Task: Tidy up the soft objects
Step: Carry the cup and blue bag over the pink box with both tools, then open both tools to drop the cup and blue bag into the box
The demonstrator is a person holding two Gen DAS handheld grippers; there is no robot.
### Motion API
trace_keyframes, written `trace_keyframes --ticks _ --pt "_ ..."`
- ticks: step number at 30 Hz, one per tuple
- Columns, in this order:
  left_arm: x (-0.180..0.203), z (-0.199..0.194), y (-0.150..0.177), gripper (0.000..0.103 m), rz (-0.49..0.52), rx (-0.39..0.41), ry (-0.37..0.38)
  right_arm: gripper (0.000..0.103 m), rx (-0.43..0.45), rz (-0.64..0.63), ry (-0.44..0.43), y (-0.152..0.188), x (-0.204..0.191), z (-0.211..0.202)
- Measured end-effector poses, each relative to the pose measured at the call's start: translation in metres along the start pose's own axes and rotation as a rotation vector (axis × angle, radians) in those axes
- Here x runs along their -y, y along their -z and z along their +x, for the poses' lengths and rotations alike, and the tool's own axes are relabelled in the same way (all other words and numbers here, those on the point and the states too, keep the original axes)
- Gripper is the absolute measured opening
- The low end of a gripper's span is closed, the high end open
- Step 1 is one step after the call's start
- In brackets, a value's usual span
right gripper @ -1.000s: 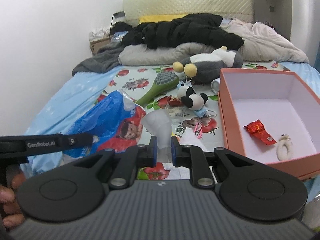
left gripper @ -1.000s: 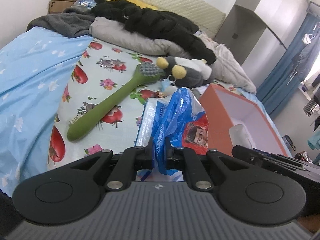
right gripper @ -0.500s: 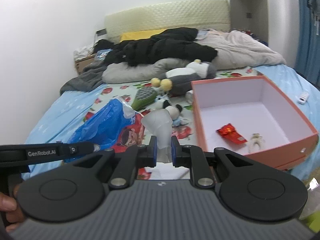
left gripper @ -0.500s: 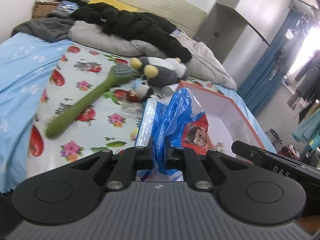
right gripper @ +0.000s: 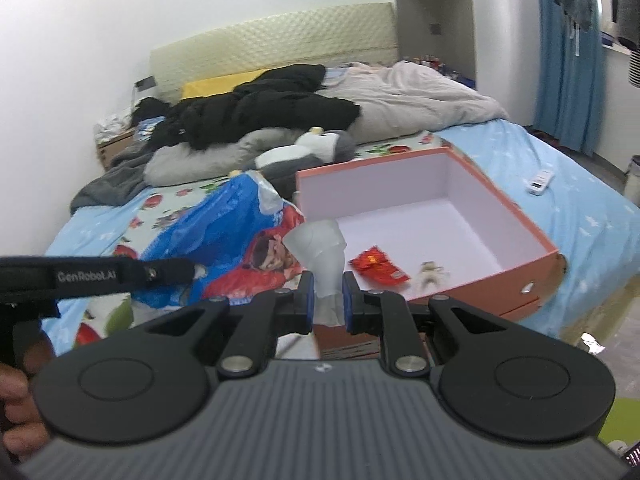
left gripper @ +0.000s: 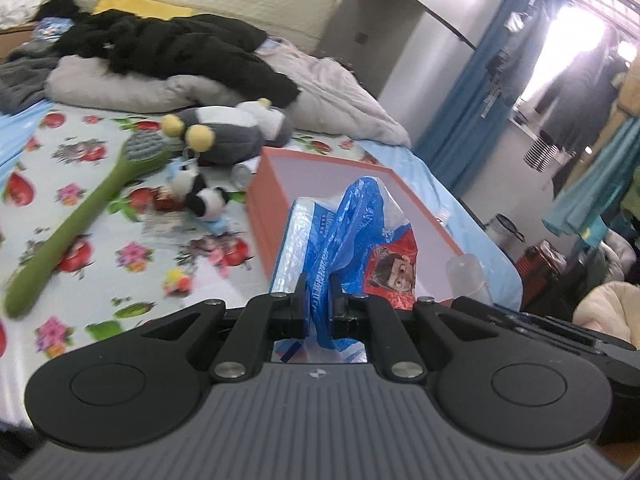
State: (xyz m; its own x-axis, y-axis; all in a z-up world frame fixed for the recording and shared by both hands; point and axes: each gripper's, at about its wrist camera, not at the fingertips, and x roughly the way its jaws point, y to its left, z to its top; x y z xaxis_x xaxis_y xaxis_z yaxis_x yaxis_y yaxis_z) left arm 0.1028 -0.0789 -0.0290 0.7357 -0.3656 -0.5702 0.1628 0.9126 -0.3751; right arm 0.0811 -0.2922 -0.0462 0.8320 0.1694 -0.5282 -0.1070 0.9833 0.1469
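Note:
A blue and red plastic bag (left gripper: 352, 236) hangs lifted between both grippers. My left gripper (left gripper: 319, 300) is shut on its blue edge. My right gripper (right gripper: 327, 294) is shut on a translucent white corner (right gripper: 324, 252) of the same bag (right gripper: 236, 232). Just ahead stands the orange box (right gripper: 532, 256) with a white inside; a red wrapper (right gripper: 376, 266) and a small beige toy (right gripper: 430, 274) lie in it. In the left wrist view the box (left gripper: 260, 200) is partly hidden behind the bag. A small panda plush (left gripper: 200, 196) and a grey penguin plush (left gripper: 232, 136) lie on the floral sheet.
A long green brush (left gripper: 80, 216) lies on the sheet at left. Black and grey clothes (right gripper: 264, 116) and a beige quilt (right gripper: 420, 96) pile up near the headboard. A white remote (right gripper: 541, 181) rests on the blue sheet at right. A hand (right gripper: 16, 400) grips the left tool.
Both grippers have carried the bag to the right, toward the orange box, and a little upward. The box now fills more of both views; the green brush has slid off to the left.

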Motion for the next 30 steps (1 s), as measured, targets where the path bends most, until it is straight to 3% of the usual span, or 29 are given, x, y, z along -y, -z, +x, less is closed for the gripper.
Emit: trace_keyframes --ticks 15,30 --pt "0.040 0.117 -0.048 0.009 0.077 -0.116 0.062 0.019 -0.051 0.113 0.075 -0.024 0.066 0.067" --pt "0.060 0.258 -0.087 0.009 0.101 -0.239 0.031 0.021 -0.173 0.177 0.093 -0.044 0.136 0.169"
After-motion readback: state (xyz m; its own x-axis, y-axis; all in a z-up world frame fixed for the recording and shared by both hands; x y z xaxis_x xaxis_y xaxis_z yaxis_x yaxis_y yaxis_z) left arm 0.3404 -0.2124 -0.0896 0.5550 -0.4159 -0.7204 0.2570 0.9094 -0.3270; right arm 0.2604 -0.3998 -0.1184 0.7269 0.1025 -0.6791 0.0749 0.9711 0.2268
